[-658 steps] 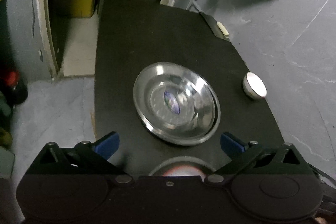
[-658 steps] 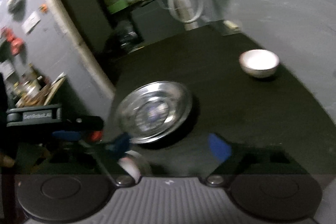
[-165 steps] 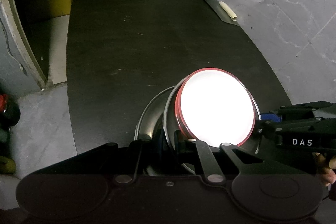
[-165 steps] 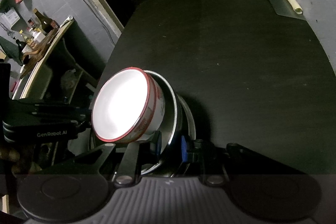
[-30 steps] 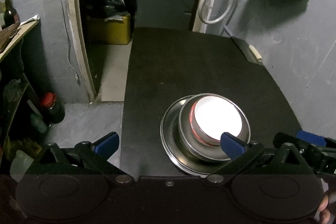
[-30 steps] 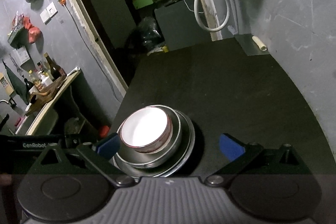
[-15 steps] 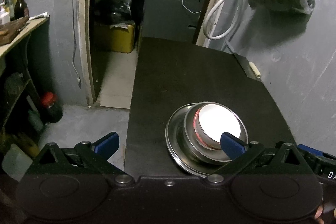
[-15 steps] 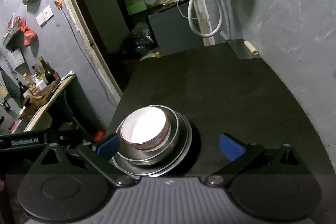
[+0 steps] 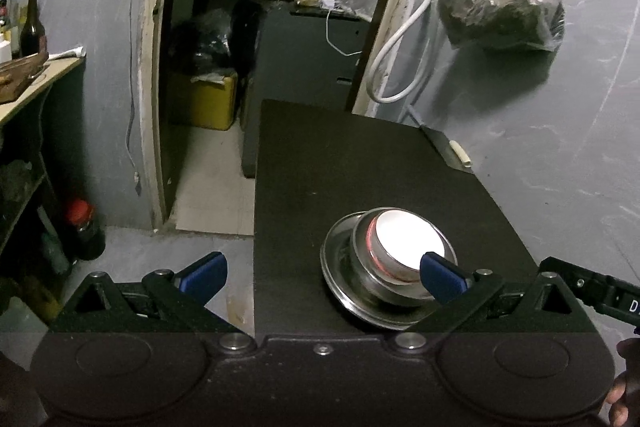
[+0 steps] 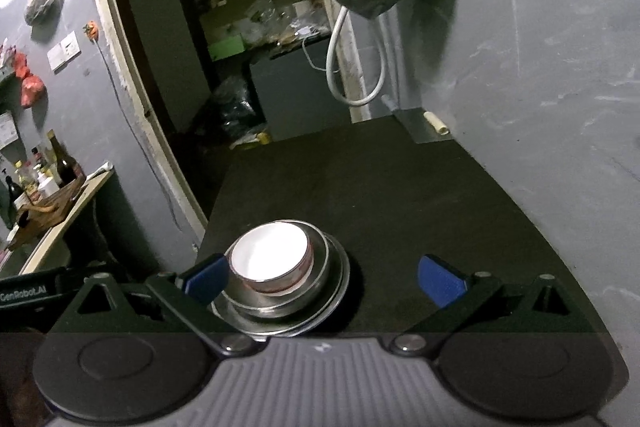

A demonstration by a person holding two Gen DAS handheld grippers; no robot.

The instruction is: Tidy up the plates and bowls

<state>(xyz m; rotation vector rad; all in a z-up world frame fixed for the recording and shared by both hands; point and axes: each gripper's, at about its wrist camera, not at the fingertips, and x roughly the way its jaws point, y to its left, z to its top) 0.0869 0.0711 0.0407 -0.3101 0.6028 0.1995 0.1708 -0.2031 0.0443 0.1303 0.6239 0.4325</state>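
Note:
A white bowl with a red rim [image 9: 410, 241] [image 10: 270, 253] sits inside a steel bowl [image 9: 384, 283] [image 10: 320, 277], which sits on a steel plate [image 9: 338, 273] [image 10: 340, 291]. The stack stands on the near part of the black table [image 9: 340, 155] [image 10: 400, 195]. My left gripper [image 9: 322, 273] is open and empty, above and behind the stack. My right gripper [image 10: 322, 277] is open and empty, also raised behind the stack. Its body shows at the right edge of the left wrist view [image 9: 600, 293].
A grey wall runs along the table's right side. A knife with a pale handle [image 9: 458, 153] [image 10: 436, 123] lies at the far right edge. A filled plastic bag [image 9: 500, 11] hangs on the wall. A doorway and a shelf with bottles [image 10: 48, 183] are left.
Both grippers have pulled back and risen from the stack, so it looks smaller and farther. The stack has not moved.

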